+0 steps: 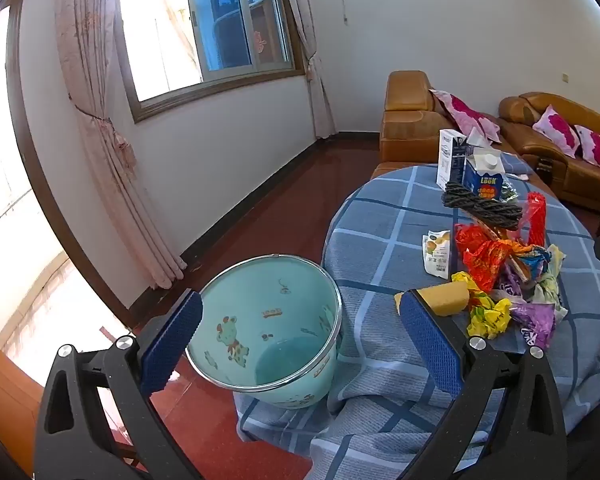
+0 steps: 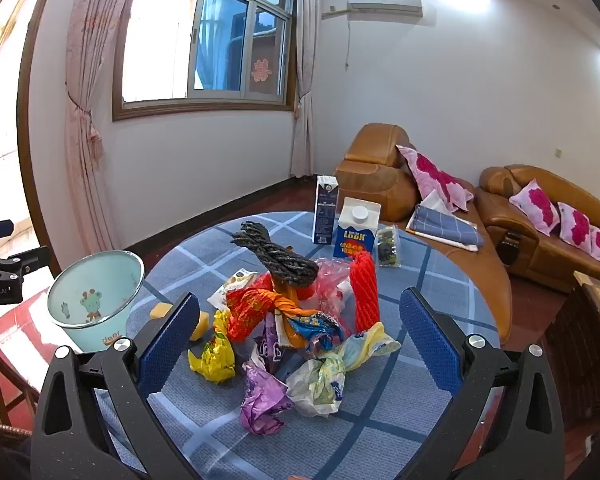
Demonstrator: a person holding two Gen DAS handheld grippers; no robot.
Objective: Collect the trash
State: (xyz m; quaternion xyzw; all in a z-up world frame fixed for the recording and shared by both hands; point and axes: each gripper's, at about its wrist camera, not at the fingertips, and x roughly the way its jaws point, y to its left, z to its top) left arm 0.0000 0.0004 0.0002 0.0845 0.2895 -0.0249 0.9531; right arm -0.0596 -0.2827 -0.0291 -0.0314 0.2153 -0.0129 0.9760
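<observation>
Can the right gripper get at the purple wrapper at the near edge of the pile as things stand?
Probably yes. The right gripper is open, empty and aimed at the pile, and the purple wrapper lies on the near side with only bare tablecloth in front of it.

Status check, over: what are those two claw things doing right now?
Both grippers open, empty. Wrapper pile untouched on table. Bin empty.

We see a mint-green bin with cartoon animals, blue-and-white checked tabletop cloth, yellow sponge, red net sleeve, purple wrapper
</observation>
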